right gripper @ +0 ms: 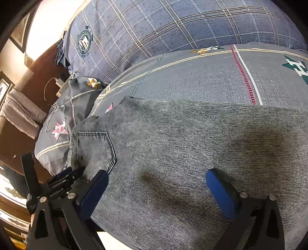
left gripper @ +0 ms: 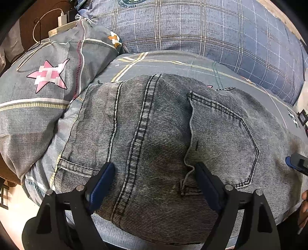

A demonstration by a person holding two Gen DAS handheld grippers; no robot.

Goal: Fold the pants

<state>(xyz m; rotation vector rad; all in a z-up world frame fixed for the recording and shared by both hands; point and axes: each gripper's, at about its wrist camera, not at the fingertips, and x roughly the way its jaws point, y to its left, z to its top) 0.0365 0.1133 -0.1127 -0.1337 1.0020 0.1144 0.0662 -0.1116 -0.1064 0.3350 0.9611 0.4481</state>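
Observation:
Grey-blue washed jeans [left gripper: 159, 134] lie flat on the bed, seat side up, with a back pocket [left gripper: 221, 142] and the centre seam showing. My left gripper [left gripper: 154, 169] is open, its blue pads just above the waist end of the jeans, either side of the seam. In the right wrist view the jeans' leg [right gripper: 192, 153] stretches to the right. My right gripper [right gripper: 156, 177] is open and empty over the thigh part. The left gripper shows at the lower left of that view [right gripper: 65, 177], by the back pocket [right gripper: 96, 152].
A grey quilt with star prints [left gripper: 48, 77] covers the bed under the jeans. A blue plaid pillow [left gripper: 192, 25] lies behind. A white charger and cable [left gripper: 62, 18] sit on a brown bedside surface at the far left. The bed's near edge runs under both grippers.

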